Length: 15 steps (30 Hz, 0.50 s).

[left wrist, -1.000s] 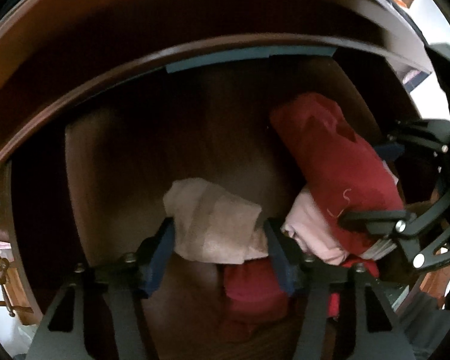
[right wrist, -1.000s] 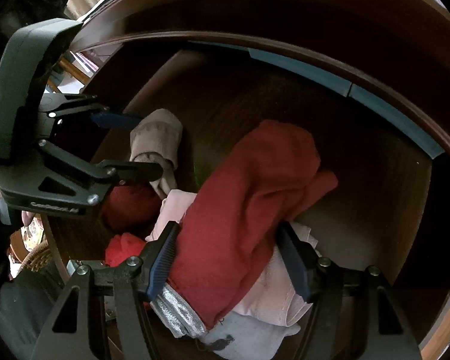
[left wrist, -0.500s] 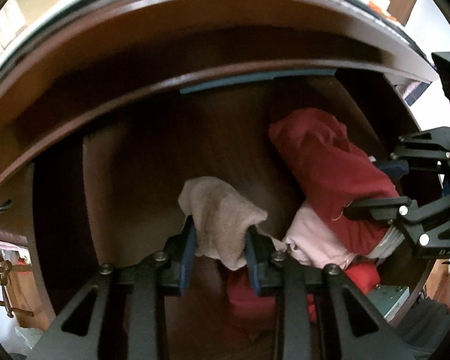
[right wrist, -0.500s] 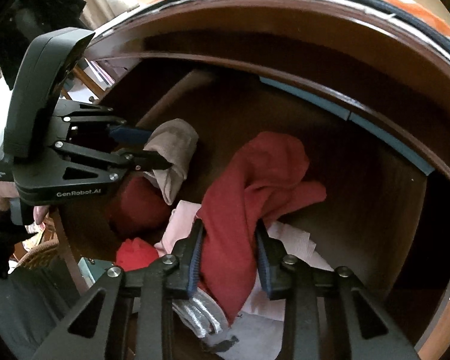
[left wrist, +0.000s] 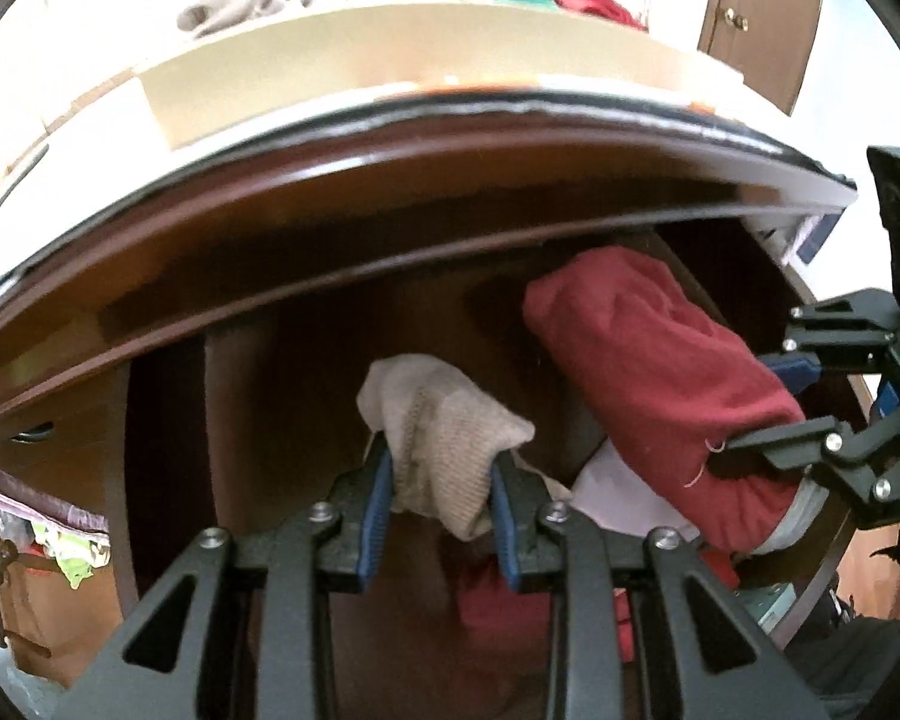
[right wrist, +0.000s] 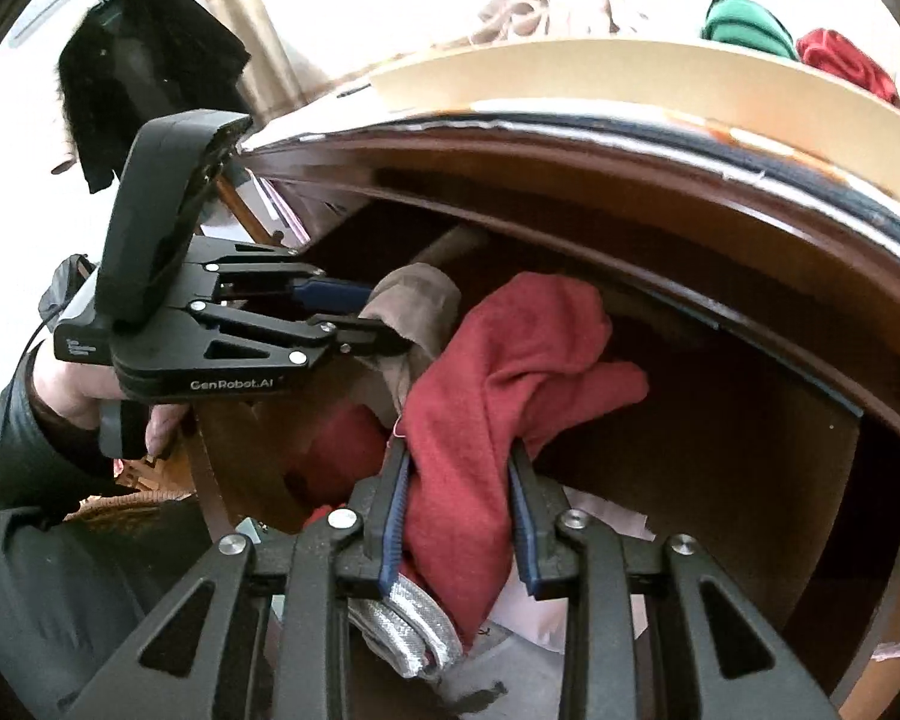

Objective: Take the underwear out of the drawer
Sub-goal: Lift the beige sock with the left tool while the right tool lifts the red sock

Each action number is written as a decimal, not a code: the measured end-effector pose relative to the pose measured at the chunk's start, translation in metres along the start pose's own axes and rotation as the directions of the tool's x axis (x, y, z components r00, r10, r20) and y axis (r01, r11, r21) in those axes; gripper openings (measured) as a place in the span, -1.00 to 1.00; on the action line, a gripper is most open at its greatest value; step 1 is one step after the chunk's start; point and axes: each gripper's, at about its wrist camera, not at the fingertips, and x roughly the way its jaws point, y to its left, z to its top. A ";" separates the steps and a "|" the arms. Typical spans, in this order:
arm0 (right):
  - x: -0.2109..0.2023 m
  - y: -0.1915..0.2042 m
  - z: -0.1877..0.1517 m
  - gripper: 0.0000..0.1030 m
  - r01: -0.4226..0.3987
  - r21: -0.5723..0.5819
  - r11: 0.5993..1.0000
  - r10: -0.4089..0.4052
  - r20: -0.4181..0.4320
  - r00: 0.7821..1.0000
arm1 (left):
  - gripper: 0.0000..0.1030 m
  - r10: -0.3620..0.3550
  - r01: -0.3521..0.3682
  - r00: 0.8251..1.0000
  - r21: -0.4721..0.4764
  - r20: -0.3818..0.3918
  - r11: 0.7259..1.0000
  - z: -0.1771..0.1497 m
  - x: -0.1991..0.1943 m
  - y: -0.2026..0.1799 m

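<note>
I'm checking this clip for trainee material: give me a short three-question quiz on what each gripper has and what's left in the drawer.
1. True or false: the left gripper is shut on the beige garment.
2. Which garment does the right gripper grip? A) green B) dark red C) pink
3. Fill in: below the red garment, still in the drawer, lies a pale ____ piece.

Key: 1 true. 2 B; the pads press on it from both sides. 3 pink.
</note>
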 end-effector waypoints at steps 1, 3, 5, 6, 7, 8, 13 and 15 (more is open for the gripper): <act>-0.003 -0.001 0.000 -0.39 -0.004 -0.001 1.000 0.004 0.009 1.000 | -0.46 -0.003 0.003 1.000 0.000 0.016 1.000 -0.001 -0.004 0.001; -0.010 0.000 -0.003 -0.39 -0.007 -0.015 1.000 0.007 0.031 1.000 | -0.46 -0.002 0.002 0.999 -0.002 0.035 1.000 -0.004 -0.011 0.005; -0.016 0.002 -0.005 -0.39 -0.006 -0.036 0.999 0.008 0.045 0.999 | -0.46 -0.003 0.003 0.998 -0.003 0.055 1.000 -0.005 -0.016 0.008; -0.018 0.003 -0.005 -0.39 -0.005 -0.043 0.999 0.007 0.052 0.999 | -0.46 -0.002 0.002 0.998 -0.001 0.060 1.000 -0.005 -0.015 0.011; -0.020 0.004 -0.006 -0.39 -0.004 -0.050 0.999 0.007 0.060 0.998 | -0.46 0.000 0.001 0.997 0.000 0.071 1.000 -0.005 -0.017 0.013; -0.021 0.006 -0.006 -0.39 -0.002 -0.057 0.998 0.006 0.068 0.998 | -0.46 0.005 -0.005 0.996 0.000 0.086 1.000 -0.005 -0.019 0.015; -0.027 0.016 -0.008 -0.39 0.009 -0.109 0.994 0.003 0.116 0.993 | -0.46 0.034 -0.036 0.989 0.012 0.143 0.999 -0.003 -0.023 0.015; -0.030 0.017 -0.010 -0.39 0.013 -0.121 0.993 0.003 0.131 0.991 | -0.46 0.038 -0.040 0.985 0.014 0.166 0.999 -0.004 -0.025 0.015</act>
